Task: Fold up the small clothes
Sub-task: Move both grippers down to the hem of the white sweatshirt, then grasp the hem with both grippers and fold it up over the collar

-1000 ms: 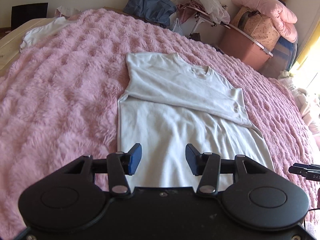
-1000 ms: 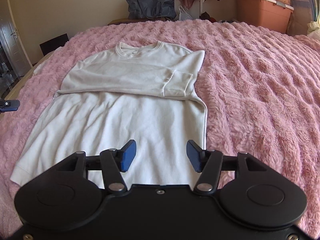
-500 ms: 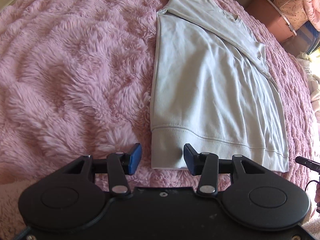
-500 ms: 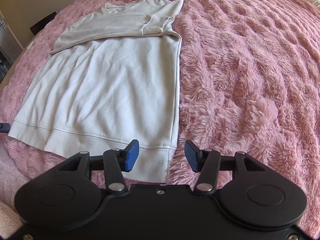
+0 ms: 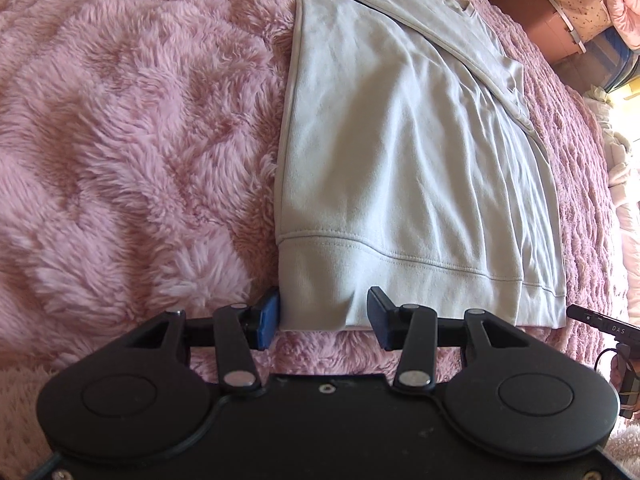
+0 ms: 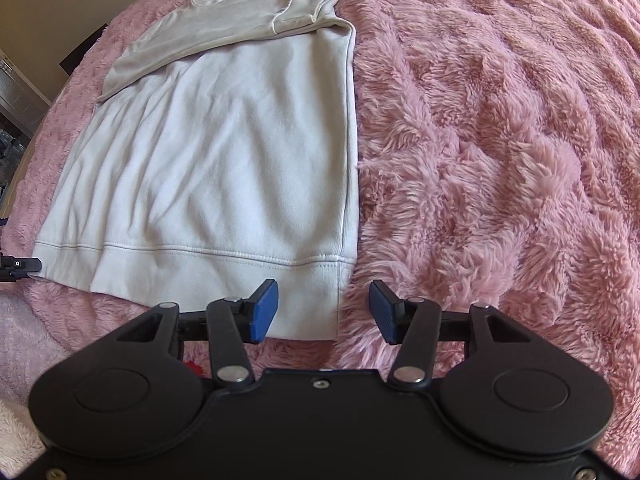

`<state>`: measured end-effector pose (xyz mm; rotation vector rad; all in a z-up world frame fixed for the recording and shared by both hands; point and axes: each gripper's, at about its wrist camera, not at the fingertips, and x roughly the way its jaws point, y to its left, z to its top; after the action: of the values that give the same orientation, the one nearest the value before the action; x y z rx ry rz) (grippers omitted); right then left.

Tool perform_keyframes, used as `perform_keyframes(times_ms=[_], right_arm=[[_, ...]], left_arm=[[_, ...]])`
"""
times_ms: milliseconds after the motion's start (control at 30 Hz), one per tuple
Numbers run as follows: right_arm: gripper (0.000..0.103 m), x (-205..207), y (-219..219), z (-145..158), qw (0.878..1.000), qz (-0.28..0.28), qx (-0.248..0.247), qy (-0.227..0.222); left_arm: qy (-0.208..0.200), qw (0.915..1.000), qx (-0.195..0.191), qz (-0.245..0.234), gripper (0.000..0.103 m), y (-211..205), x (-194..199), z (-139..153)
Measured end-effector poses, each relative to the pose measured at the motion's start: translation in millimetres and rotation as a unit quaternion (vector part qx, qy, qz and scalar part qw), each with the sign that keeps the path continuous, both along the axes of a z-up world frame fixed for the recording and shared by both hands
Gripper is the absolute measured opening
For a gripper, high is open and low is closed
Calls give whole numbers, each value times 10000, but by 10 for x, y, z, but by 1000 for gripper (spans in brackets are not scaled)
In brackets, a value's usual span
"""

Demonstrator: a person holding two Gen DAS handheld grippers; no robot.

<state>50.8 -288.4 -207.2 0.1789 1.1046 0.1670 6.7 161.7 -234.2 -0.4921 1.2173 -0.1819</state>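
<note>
A white sweatshirt (image 5: pixel 400 152) lies flat on a fluffy pink blanket (image 5: pixel 120 140), its sleeves folded across the chest (image 6: pixel 224 28). My left gripper (image 5: pixel 323 316) points down at the hem's left corner, which sits between its open jaws; the left pad (image 5: pixel 269 318) is right at the side edge and the right pad stands clear. My right gripper (image 6: pixel 324 312) is open astride the hem's right corner (image 6: pixel 320 300), neither pad pressing. Each view catches the other gripper's tip at the opposite hem corner: right tip (image 5: pixel 600 322), left tip (image 6: pixel 20 266).
The pink blanket (image 6: pixel 500 140) spreads wide on both sides of the sweatshirt. Storage boxes and pink bedding (image 5: pixel 568 4) are stacked beyond the bed's far right corner. Dark furniture (image 6: pixel 16 92) stands off the bed's left side.
Both grippers have sunk and tipped downward, moving from above the sweatshirt's body back to its hem corners. The sweatshirt has not shifted.
</note>
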Motion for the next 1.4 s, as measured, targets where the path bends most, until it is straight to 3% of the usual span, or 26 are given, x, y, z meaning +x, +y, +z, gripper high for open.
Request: perform_keyframes(times_ms=[233,367,500,567,667,900,1033,1200,1400], right_arm=[[52,76,59,-91,9998,193,-45,51],[50,160,-19,-257,9988,64,106,478],[31,163,-21,-266,9981,82,302,530],[20,149,5,-244,9981,129,321,509],[10,131,33,-209,9983,134,327,466],[9,51,-101,54,9952,-103,967,109],[9,58,-196,281,9883,-302,1477,-216],[9,236,-302,483,9775,-577,1936,-605],[9,677,-366,776,9640,-785,2237,-1208]], left_arm=[[93,9999,-125,53,47,4,78,-67],[129,9996,-222,112,43,25,117,-106],[-42,9997,-240,-7,37,14,76,-63],[-83,9997,-210,-99,15,-18,73,-48],[-132,9995,-277,-88,8,-17,56,-26],[-446,9941,-974,190,6,187,-31,112],[-727,9852,-1512,351,5,334,-19,258],[-1185,9798,-1589,280,5,332,277,605],[-1780,9703,-1599,347,3,466,941,1007]])
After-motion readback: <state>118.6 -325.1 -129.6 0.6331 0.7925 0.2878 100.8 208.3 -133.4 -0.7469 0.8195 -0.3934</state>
